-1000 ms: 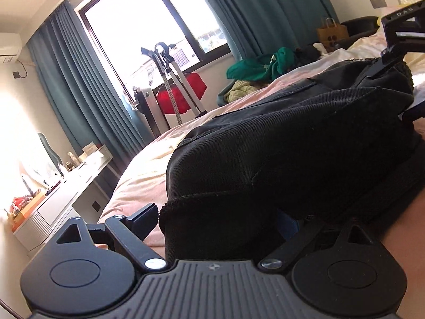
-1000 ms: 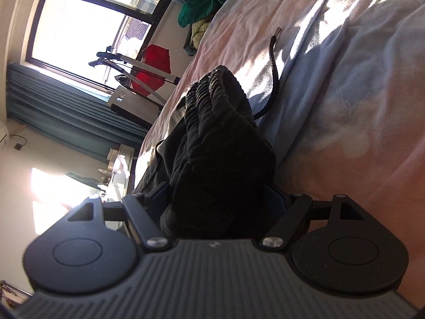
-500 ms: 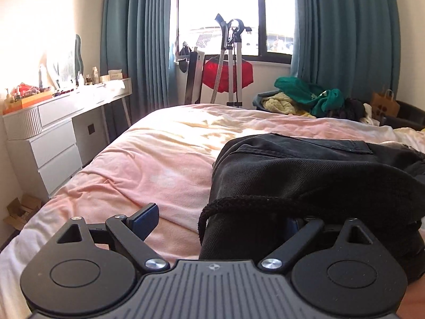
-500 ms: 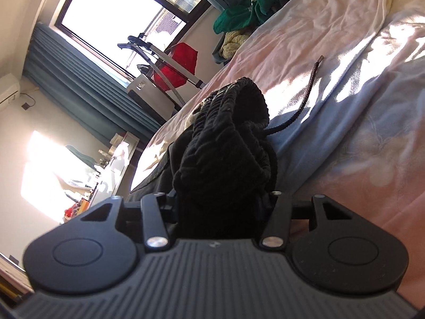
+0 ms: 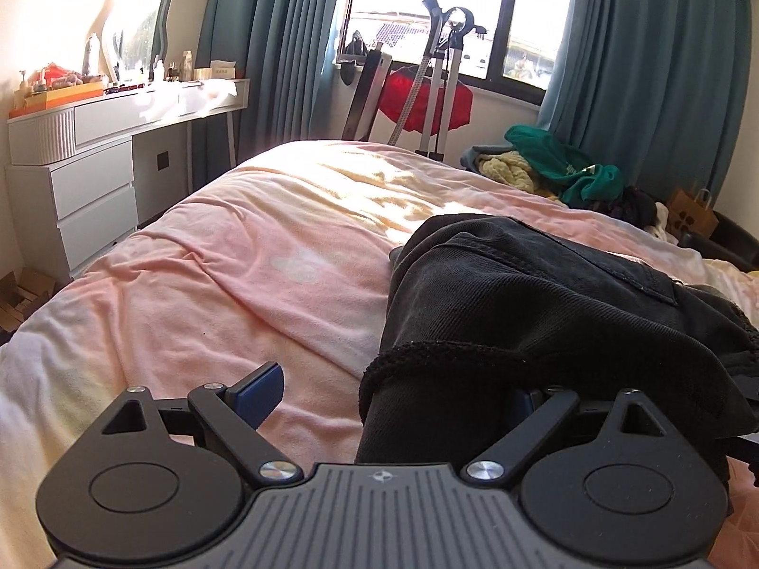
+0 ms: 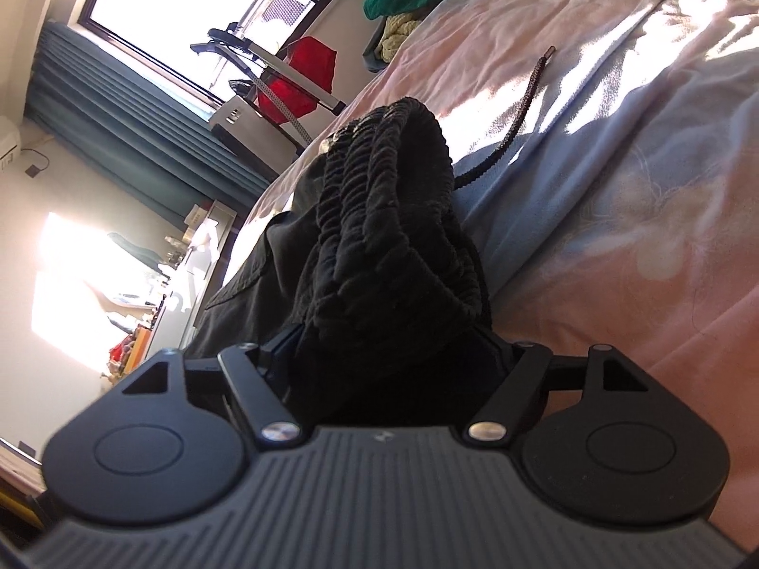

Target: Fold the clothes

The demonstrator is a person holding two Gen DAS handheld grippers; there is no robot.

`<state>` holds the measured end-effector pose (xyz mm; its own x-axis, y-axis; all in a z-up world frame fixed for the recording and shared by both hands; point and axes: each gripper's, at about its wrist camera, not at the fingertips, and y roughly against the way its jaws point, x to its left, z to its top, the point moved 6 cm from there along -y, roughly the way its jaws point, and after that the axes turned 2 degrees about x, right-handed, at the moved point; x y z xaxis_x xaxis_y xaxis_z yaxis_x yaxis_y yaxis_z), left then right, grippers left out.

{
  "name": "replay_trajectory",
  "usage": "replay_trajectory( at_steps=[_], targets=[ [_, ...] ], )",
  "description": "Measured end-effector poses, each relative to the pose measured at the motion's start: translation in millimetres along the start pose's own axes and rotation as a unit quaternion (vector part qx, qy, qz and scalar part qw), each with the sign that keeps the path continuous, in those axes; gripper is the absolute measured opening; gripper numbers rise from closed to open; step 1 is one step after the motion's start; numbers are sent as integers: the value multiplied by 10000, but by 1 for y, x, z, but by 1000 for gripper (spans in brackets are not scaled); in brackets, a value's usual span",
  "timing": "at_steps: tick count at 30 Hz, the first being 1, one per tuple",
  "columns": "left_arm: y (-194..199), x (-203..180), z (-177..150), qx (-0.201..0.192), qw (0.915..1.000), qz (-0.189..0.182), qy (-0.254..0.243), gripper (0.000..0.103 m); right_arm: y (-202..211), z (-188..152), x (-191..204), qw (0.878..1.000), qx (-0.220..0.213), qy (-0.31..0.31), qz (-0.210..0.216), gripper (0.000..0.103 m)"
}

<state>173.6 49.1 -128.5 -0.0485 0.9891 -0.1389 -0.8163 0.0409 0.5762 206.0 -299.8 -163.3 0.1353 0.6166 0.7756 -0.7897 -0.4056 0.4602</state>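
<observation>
A pair of black shorts (image 5: 522,303) lies bunched on the pink bed (image 5: 246,256). My left gripper (image 5: 393,393) is open: its left blue pad stands free over the sheet, and the shorts' hem drapes over the right finger, hiding it. In the right wrist view my right gripper (image 6: 393,355) has its fingers pressed on the gathered elastic waistband (image 6: 389,218) of the shorts; the fingertips are hidden in the cloth. The drawstring (image 6: 517,114) trails out across the sheet.
A white dresser (image 5: 95,166) with clutter stands left of the bed. A garment steamer and red item (image 5: 427,95) stand by the window. A pile of green and yellow clothes (image 5: 555,166) and a paper bag (image 5: 688,211) lie at the far right.
My left gripper has swung level and pulled left, so the shorts now sit to its right. My right gripper closed tighter on the waistband.
</observation>
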Motion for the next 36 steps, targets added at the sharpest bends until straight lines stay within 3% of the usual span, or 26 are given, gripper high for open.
replay_trajectory(
  at_steps=[3, 10, 15, 20, 27, 33, 36],
  targets=[
    [-3, -1, 1, 26, 10000, -34, 78, 93, 4, -2, -5, 9989, 156, -402, 182, 89],
    [-2, 2, 2, 89, 9996, -105, 242, 93, -12, -7, -12, 9980, 412, -472, 2, 90],
    [-1, 2, 0, 91, 9997, -91, 229, 93, -34, -3, -14, 9972, 391, -564, 300, 94],
    [0, -1, -1, 88, 9999, -26, 119, 93, -38, -1, 1, 9983, 273, -178, 491, 95],
    [2, -10, -2, 63, 9999, 27, -144, 93, -35, -4, 0, 9996, 248, -51, 82, 75],
    [5, -14, -3, 242, 9994, 26, -250, 92, -33, -5, 2, 9997, 220, 40, -30, 69],
    [21, -18, -5, 495, 9978, -269, -349, 92, -36, -3, 3, 9997, 223, 9, -42, 68]
  ],
)
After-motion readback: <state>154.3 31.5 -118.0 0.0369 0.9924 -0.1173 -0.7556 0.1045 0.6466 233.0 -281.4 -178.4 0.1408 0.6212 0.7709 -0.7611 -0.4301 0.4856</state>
